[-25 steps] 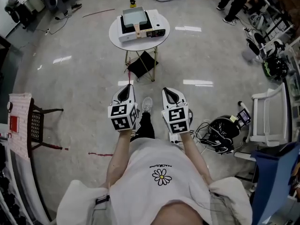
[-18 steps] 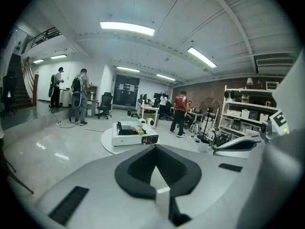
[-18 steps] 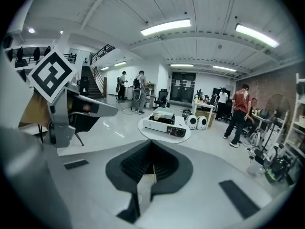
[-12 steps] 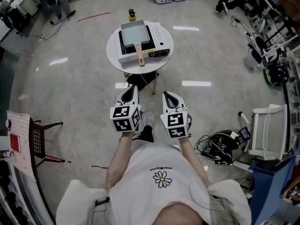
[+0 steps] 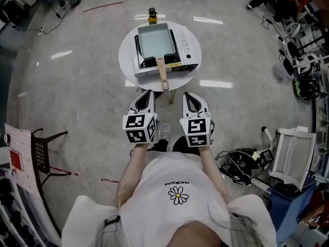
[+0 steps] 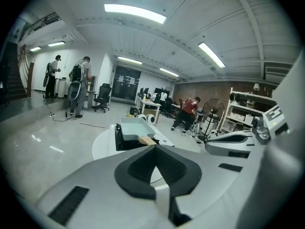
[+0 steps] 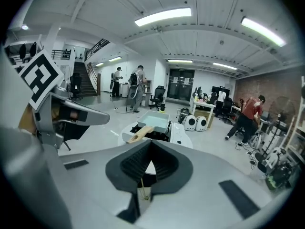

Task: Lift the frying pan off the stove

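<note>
- Closer now than a second ago: the person has walked up, so the round white worktop [image 5: 128,53] sits just ahead of both grippers rather than well out in front.
- Both forearms are bare and stretched straight forward from the waist, roughly parallel. The left gripper [image 5: 145,93] and right gripper [image 5: 189,95] are held side by side and level, noses pointing at the worktop.
- Left jaws are pressed together with nothing between them. The right jaws look the same, pinched to a point and empty.
- Neither gripper touches anything. They hang over the floor [image 5: 77,86], short of the worktop edge.
- The frying pan [image 5: 155,40] is on the stove [image 5: 182,42], which sits in the middle of the worktop.
- It's a rectangular pan with a pale grey-blue inside and low straight walls. Its light wooden handle [image 5: 163,76] sticks out past the stove's front edge toward the person, roughly between the two grippers' lines.
- The stove is a flat white box with a dark burner well under the pan.
- Gripper shells are smooth grey-white plastic with dark ribbed pads inside. Each carries a cube of black-and-white square markers at the back.
- A small yellow bottle [image 5: 152,17] with a dark cap stands at the worktop's far edge.
- The floor is glossy pale grey and throws back the ceiling lights.
</note>
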`<control>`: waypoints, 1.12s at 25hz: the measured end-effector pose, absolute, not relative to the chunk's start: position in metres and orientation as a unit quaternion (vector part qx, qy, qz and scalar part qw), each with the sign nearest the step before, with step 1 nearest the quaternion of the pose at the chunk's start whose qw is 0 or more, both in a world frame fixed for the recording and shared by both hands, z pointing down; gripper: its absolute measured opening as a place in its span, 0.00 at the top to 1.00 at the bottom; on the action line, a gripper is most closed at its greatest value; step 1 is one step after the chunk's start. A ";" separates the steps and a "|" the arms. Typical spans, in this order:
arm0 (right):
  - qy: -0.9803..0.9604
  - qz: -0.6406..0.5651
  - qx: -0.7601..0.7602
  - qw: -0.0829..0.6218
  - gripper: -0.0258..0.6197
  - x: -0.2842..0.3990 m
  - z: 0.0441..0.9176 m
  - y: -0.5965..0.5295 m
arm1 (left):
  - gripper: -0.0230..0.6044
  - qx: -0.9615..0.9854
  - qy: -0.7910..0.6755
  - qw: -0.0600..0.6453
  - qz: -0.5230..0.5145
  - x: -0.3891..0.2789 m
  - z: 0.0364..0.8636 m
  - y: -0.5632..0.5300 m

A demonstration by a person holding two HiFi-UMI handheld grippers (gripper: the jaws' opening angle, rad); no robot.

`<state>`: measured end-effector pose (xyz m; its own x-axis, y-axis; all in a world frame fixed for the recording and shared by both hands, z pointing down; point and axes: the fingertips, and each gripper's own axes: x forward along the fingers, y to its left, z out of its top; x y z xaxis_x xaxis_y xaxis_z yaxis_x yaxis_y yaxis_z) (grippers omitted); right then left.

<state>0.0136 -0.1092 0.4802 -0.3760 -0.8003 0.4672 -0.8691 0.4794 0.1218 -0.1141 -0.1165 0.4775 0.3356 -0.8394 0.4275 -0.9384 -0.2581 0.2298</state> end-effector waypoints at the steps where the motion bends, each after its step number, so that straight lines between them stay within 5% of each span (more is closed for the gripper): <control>1: -0.825 0.074 0.505 0.240 0.96 0.014 0.481 -0.114 | 0.97 0.783 -0.568 0.229 0.111 -0.115 0.480 -0.120; 28: -0.857 0.075 0.459 0.221 0.96 0.037 0.479 -0.183 | 0.96 0.726 -0.653 0.199 0.083 -0.113 0.465 -0.167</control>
